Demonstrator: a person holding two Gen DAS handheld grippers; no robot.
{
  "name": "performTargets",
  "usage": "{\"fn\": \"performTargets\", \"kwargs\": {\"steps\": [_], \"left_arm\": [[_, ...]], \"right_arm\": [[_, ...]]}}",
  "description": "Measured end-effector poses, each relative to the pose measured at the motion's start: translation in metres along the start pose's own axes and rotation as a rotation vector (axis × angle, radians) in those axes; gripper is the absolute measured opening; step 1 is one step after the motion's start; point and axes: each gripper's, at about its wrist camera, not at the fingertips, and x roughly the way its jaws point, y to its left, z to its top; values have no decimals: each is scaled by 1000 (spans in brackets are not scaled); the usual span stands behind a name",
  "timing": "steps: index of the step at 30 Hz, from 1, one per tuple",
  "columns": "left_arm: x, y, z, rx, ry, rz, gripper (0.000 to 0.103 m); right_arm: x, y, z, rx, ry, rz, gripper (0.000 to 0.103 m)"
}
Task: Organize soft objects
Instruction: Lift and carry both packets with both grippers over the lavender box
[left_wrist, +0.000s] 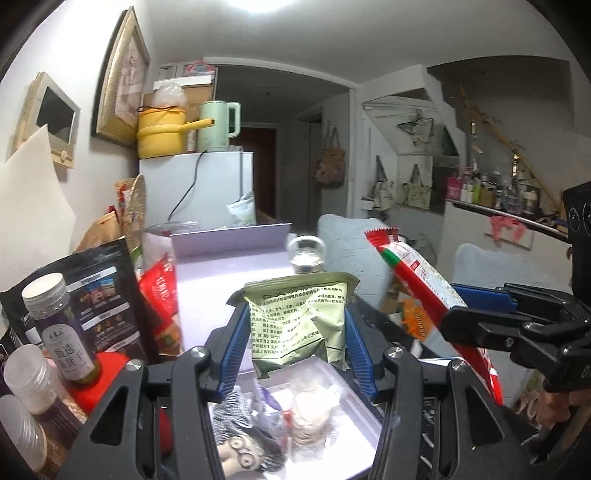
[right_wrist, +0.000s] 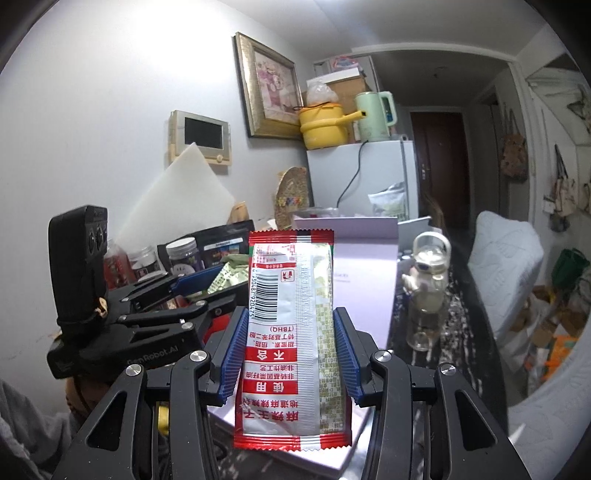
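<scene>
My left gripper (left_wrist: 297, 328) is shut on a green snack packet (left_wrist: 301, 321) and holds it upright above an open white box (left_wrist: 364, 410). Inside the box lie a small plush doll with glasses (left_wrist: 245, 448) and a wrapped soft toy (left_wrist: 310, 410). My right gripper (right_wrist: 291, 343) is shut on a red-and-white snack packet (right_wrist: 291, 339), held upright over the box lid (right_wrist: 364, 258). In the left wrist view the right gripper (left_wrist: 476, 317) and its red packet (left_wrist: 424, 280) hover at the right. The left gripper (right_wrist: 192, 286) with the green packet (right_wrist: 231, 275) shows in the right wrist view.
Bottles and jars (left_wrist: 61, 321), a black pouch (left_wrist: 107, 295) and a red bag (left_wrist: 162, 295) crowd the left. A clear water bottle (right_wrist: 428, 291) stands to the right of the lid. A small fridge (left_wrist: 207, 188) with a yellow pot (left_wrist: 160, 131) is behind. A grey chair (right_wrist: 506, 266) is at right.
</scene>
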Motion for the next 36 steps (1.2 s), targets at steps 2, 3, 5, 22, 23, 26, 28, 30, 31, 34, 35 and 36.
{"fn": "performTargets", "kwargs": {"steps": [2,3,5,22,23,26,28,30,31,34,35,36], "left_arm": [[8,9,-1,-26,20,13,50],[14,15,-2,-39,33,25,50],[20,21,-4,-49,44,50,50],[78,48,-28,-90,179,146,50],[81,49,-30,-88,187,150,50],[91,49,-35,-84,211,159,50],[98,49,-40,-76,228,170,50],[105,50,-45,-71,247,172,50],[109,50,-47,-72,259,172,50],[120,51,-54,-64,297,175,50],[123,50,-56,-61,309,175,50],[127,50,-59,-57,324,174,50]], "right_arm": [[13,-4,1,14,9,10,45],[21,-6,2,18,13,13,45],[31,-7,1,23,25,19,45],[98,-39,-21,73,170,1,45],[101,-42,-23,81,182,6,45],[110,-46,-27,91,208,4,45],[117,-47,-31,95,228,4,45],[121,-48,-34,97,244,5,45],[124,-49,-36,98,254,5,45],[132,-50,-41,101,276,3,45],[135,-50,-42,100,282,1,45],[137,-50,-44,100,290,-1,45]]}}
